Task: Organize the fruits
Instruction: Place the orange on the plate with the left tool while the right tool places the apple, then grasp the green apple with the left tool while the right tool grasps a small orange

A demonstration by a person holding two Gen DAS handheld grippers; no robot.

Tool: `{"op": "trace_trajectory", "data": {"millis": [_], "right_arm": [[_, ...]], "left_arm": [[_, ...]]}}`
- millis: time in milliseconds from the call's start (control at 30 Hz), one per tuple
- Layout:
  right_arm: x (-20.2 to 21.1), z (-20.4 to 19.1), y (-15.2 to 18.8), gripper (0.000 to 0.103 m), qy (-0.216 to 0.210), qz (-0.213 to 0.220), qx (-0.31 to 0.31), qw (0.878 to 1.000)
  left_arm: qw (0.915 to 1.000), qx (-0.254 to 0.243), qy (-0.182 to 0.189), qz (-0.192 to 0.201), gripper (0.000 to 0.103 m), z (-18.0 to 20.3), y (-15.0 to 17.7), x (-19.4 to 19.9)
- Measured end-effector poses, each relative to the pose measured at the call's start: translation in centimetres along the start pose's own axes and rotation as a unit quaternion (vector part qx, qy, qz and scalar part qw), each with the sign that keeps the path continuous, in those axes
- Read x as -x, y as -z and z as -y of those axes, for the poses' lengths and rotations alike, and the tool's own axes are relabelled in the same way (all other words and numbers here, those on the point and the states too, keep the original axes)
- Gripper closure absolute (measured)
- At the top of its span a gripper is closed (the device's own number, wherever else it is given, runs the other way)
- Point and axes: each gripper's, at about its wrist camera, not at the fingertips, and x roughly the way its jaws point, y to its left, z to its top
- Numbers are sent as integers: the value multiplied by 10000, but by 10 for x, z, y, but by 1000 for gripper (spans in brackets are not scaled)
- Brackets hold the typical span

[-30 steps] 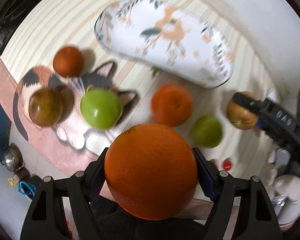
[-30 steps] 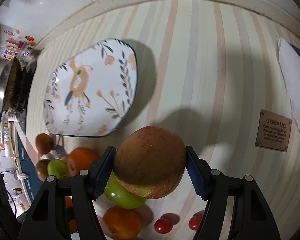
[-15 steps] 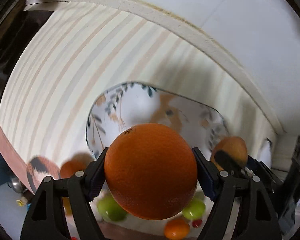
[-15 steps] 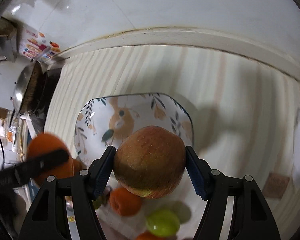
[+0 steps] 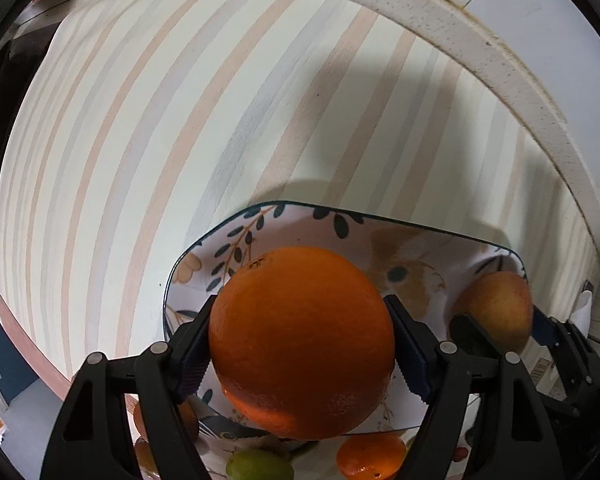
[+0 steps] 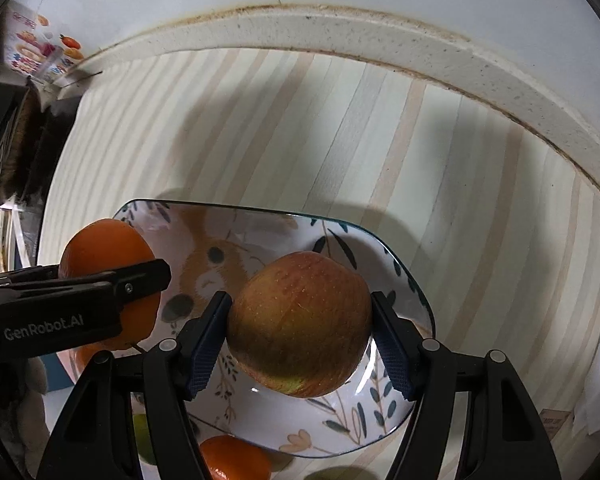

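Note:
My left gripper is shut on a large orange and hangs over the left part of the floral plate. My right gripper is shut on a red-yellow apple over the plate. In the left wrist view the apple shows at the right over the plate's right side. In the right wrist view the orange and the left gripper's finger show at the left. Whether either fruit touches the plate I cannot tell.
A striped mat covers the counter up to a pale raised ledge. Near the plate's front edge lie a smaller orange, a green fruit and another orange. A dark pan stands at the left.
Both grippers have carried their fruits from above the loose fruit to over the plate and sunk a little. The plate now lies right beneath them. Both grips are unchanged.

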Motion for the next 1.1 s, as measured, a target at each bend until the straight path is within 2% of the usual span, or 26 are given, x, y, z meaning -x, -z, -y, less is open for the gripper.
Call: {"op": "trace_trajectory", "data": {"millis": [300, 333, 367, 433, 533, 767, 967, 1100], "right_arm": [[-7, -4, -9, 31, 18, -210, -123, 9997], [-8, -5, -11, 29, 24, -223, -137, 9997], [-6, -6, -12, 21, 39, -196, -146, 9997], [0, -7, -10, 12, 0, -139, -147, 9998], [12, -7, -8, 12, -15, -40, -153, 9999], [41, -14, 17, 12, 222, 246, -60, 9994], [74, -16, 54, 12, 344, 534, 6, 9980], [98, -23, 81, 12, 404, 760, 112, 9962]], "left_arm": [[9999, 59, 75, -104, 24, -7, -5, -10], [9999, 68, 78, -59, 24, -10, -3, -8], [9999, 73, 85, 15, 22, -11, -3, -5], [9998, 110, 102, 138, 17, -16, 0, 5], [9993, 142, 152, 323, 17, -25, 6, 23], [9951, 177, -26, 968, 17, -41, 56, 70], [9890, 87, -202, 1464, 17, -21, 94, 94], [9851, 42, -251, 1699, 17, -23, 125, 109]]}}
